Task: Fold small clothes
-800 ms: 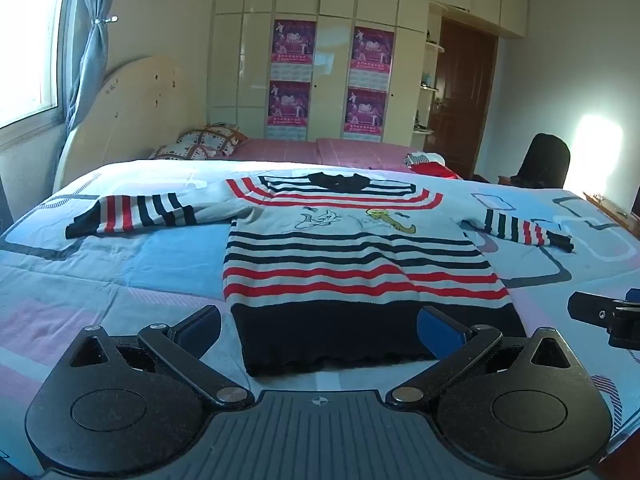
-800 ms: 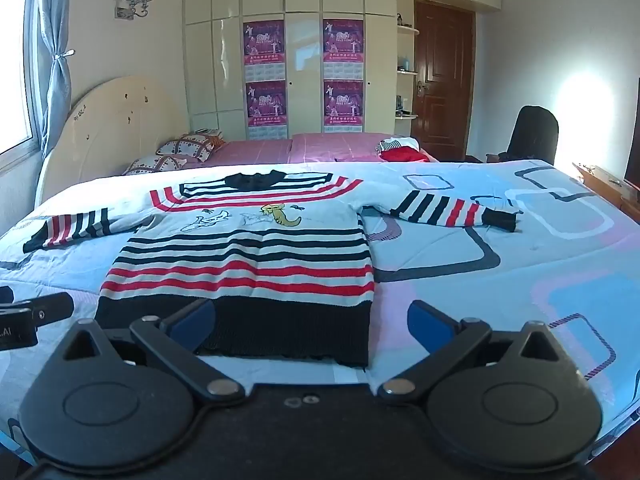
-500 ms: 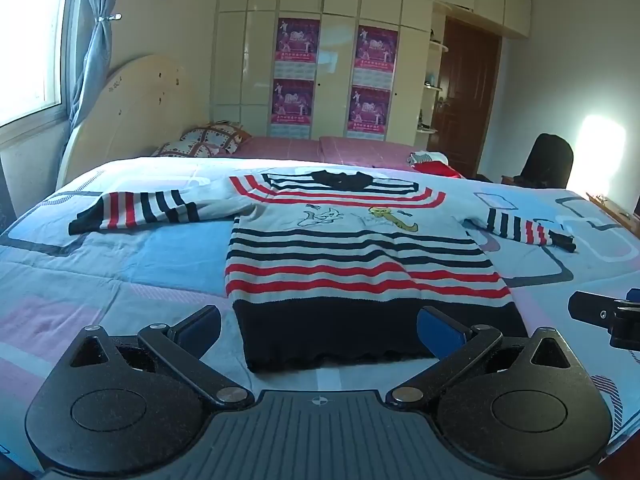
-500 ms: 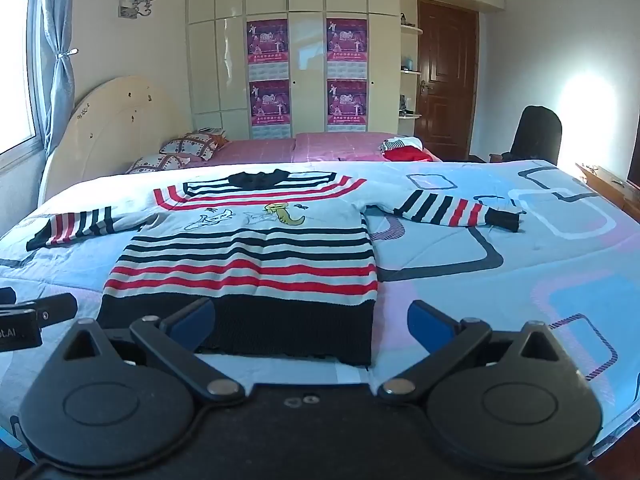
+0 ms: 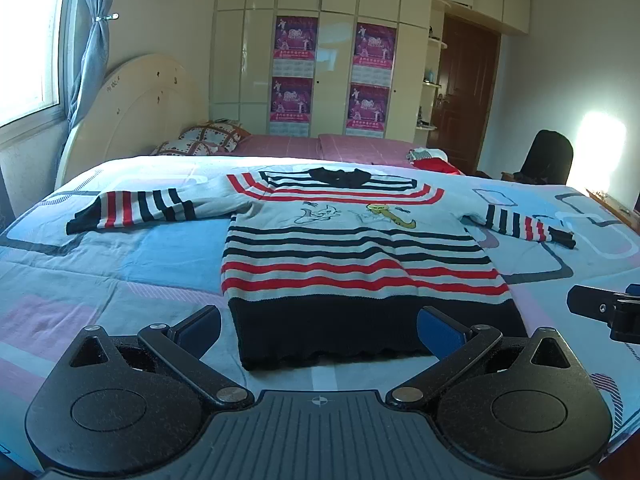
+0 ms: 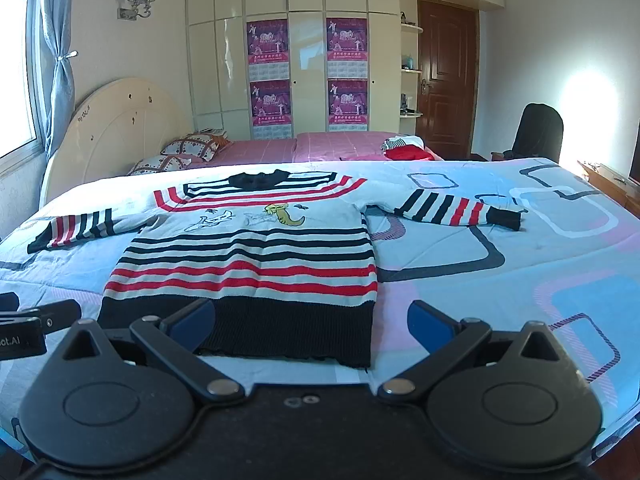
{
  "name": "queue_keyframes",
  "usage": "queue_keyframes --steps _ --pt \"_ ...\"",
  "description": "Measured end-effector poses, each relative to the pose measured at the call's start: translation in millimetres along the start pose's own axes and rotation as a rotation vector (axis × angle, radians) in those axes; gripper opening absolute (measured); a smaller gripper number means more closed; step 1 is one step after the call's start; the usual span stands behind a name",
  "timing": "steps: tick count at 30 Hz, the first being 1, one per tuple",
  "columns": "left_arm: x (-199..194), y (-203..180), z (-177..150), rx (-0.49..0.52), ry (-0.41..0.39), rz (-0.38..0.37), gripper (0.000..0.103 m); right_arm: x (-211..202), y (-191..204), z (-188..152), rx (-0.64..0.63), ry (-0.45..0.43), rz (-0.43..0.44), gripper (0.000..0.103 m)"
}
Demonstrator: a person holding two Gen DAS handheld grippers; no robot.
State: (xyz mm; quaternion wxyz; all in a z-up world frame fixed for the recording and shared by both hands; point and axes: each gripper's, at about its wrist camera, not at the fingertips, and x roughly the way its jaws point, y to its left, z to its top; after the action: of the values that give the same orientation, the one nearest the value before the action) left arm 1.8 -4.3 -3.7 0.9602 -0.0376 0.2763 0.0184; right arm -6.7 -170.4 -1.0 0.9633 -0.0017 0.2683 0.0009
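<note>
A striped knit sweater [image 5: 352, 248] lies flat and face up on a bed covered by a light-blue bedspread [image 5: 132, 256] printed with pink patches and rounded dark outlines. Its black collar points toward the far side of the bed, its broad black hem toward the cameras. Both sleeves are spread outward: the left sleeve [image 5: 132, 206] runs toward the cream headboard [image 5: 136, 116], the right sleeve [image 6: 460, 208] toward the side with the dark chair [image 6: 538, 128]. Two small cartoon figures are stitched on the chest between the red and black stripes.

The left gripper [image 5: 320, 328] hovers over the near edge of the bed, its jaws released and spread wide, nothing between them; the blue pads [image 5: 440, 330] frame the black hem, the right-hand pad overlapping it in the picture. Whether it touches the cloth cannot be told. The right gripper [image 6: 310, 322] is likewise wide open and empty, set over the hem's right corner, with one pad in front of the hem and the other over bare bedspread.

Beyond the bedspread lie patterned pillows [image 6: 192, 148] on a pink sheet and a small red garment [image 6: 406, 152]. Purple posters [image 5: 294, 76] hang on the cream wardrobe doors beside a brown door [image 6: 448, 80].
</note>
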Motion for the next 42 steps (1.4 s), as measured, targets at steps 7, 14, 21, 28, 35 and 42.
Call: queue_keyframes --steps 7,14,21,28,35,42 --pt "0.2 -1.1 -0.3 0.003 -0.002 -0.001 0.103 3.0 1.9 0.2 -0.001 0.001 -0.001 0.103" --pt "0.3 -0.4 -0.3 0.002 -0.002 -0.006 0.103 3.3 -0.2 -0.1 0.000 0.001 0.003 0.103" --pt "0.8 0.9 -0.2 0.001 -0.002 -0.007 0.103 2.8 1.6 0.1 -0.004 0.002 0.003 0.103" --pt "0.8 -0.6 0.1 0.003 -0.002 -0.004 0.103 2.9 1.4 0.1 -0.001 0.000 0.005 0.103" --pt "0.1 -1.9 0.7 0.007 -0.002 0.001 0.103 3.2 1.9 0.4 -0.002 0.003 0.004 0.103" --pt "0.7 -1.2 1.6 0.006 -0.002 0.000 0.103 3.7 0.9 0.2 -0.002 0.003 0.003 0.103"
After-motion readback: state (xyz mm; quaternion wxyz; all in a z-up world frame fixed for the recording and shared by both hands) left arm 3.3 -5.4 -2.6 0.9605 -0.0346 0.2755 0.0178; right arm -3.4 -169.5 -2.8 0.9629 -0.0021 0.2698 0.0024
